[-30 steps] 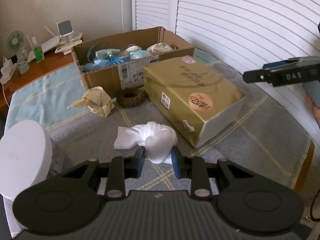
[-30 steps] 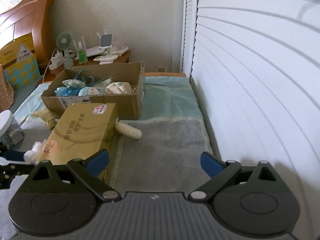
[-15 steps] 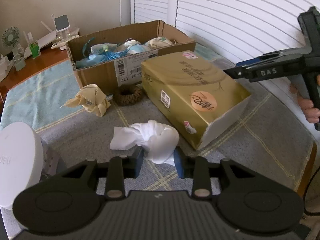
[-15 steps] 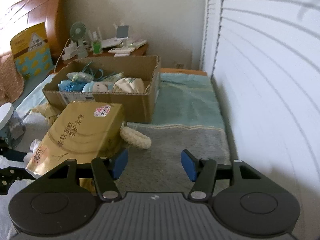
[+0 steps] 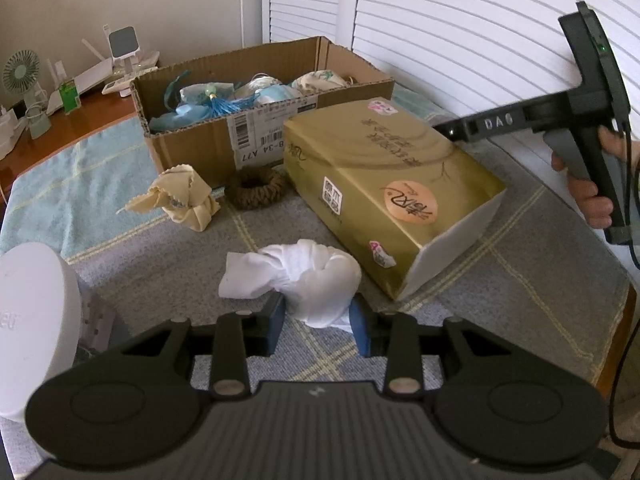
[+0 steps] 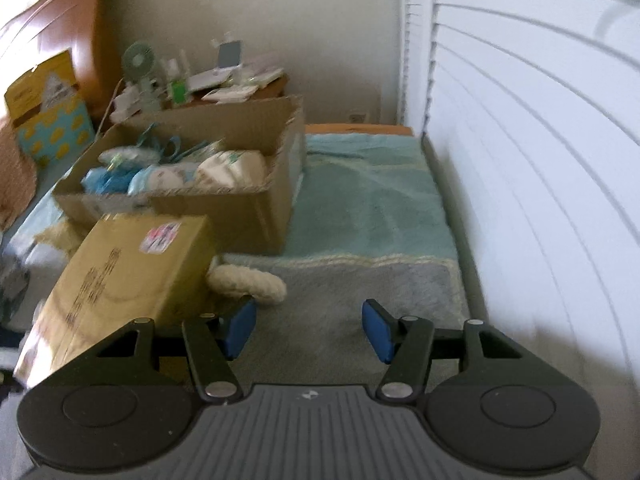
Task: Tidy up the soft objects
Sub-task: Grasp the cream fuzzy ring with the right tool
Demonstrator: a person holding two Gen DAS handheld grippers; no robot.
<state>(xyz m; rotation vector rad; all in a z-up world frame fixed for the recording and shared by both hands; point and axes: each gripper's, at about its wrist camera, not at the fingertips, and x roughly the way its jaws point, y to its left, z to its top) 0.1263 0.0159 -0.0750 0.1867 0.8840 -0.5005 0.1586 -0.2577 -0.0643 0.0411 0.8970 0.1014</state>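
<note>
1. Nearest, the left gripper is seen with its blue pads on either side of a white cloth. The pads appear to press the bundle's near end, so it is judged grasped; the jaws have just been easing slightly wider.
2. The cloth is bunched on the grey mat, its long axis running left to right across the jaws.
3. The right gripper is held empty and released, its jaws just narrowed, over bare mat beside the gold pack.
4. A cream ring lies just ahead-left of it.
5. Farthest, the box is seen straight ahead, already holding soft items.
</note>
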